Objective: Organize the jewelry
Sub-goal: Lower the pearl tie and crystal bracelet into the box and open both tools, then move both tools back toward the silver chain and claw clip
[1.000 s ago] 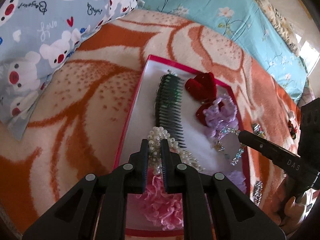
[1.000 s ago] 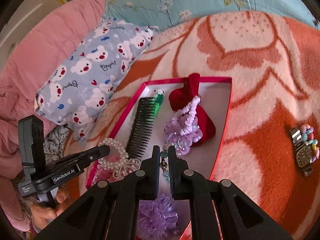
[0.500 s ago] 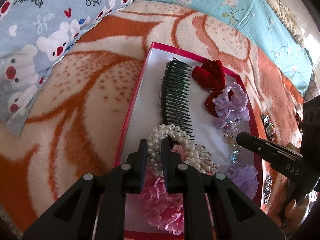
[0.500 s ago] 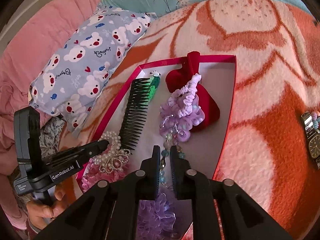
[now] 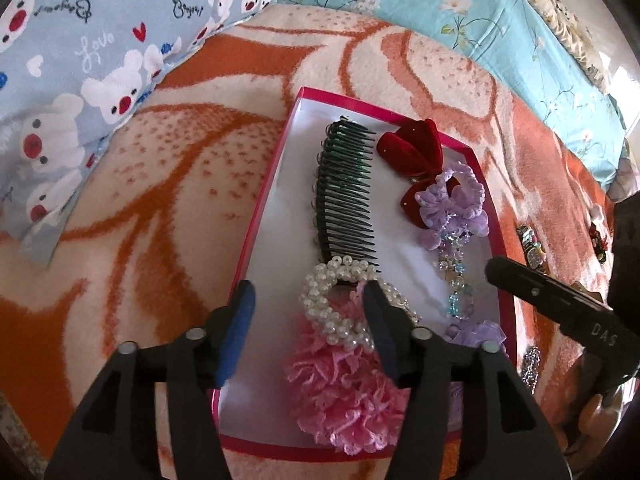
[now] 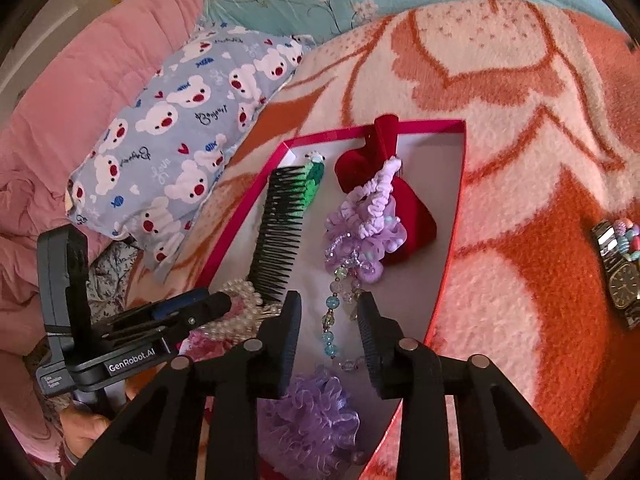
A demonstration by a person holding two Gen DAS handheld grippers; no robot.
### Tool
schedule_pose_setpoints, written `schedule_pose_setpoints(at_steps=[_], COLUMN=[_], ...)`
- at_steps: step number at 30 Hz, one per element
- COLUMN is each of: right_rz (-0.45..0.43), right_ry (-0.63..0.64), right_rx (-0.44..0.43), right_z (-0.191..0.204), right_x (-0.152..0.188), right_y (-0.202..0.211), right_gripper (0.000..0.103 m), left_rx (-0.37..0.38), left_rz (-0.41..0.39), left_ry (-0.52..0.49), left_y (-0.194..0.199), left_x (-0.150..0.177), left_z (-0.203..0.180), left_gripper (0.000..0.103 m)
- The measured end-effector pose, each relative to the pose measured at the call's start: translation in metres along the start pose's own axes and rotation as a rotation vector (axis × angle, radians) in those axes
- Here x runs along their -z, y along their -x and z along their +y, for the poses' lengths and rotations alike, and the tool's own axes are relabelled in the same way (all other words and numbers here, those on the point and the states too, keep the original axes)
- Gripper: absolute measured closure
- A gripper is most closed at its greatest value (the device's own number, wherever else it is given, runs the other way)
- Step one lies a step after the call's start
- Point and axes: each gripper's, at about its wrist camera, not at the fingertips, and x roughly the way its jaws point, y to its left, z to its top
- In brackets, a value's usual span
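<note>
A red-rimmed box lies on the blanket. In it are a black comb, a red velvet bow, a lilac scrunchie, a blue bead string, a pearl hairpiece, a pink scrunchie and a purple scrunchie. My left gripper is open and empty above the pearl hairpiece. My right gripper is open and empty, its fingers on either side of the bead string.
A watch and small beaded pieces lie on the orange blanket right of the box. A bear-print pillow lies to the left. A teal floral sheet lies behind.
Both grippers have opened. The left one let go of the pearl hairpiece, and the right one let go of the bead string; both pieces now lie in the box.
</note>
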Motion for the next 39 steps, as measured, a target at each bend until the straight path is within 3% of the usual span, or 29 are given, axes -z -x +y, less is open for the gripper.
schedule_pose_setpoints(at_steps=[11, 23, 39], right_rz=[-0.075, -0.118, -0.226], right_ry=[-0.018, -0.09, -0.196], right_rx=[-0.002, 0.026, 0.174], right_z=[-0.008, -0.044, -0.118], right_x=[0.004, 0.026, 0.069], right_y=[0.051, 0.103, 0.201], right_gripper=[0.066, 0.064, 0.06], left_rx=[0.033, 0.075, 0.185], left_rz=[-0.036, -0.042, -0.023], left_ry=[-0.016, -0.035, -0.196], left_y=[0.027, 0.045, 0.061], left_x=[0.005, 0.022, 0.045], left_z=[-0.017, -0.045, -0.133], left_gripper=[0.042, 0.042, 0.042])
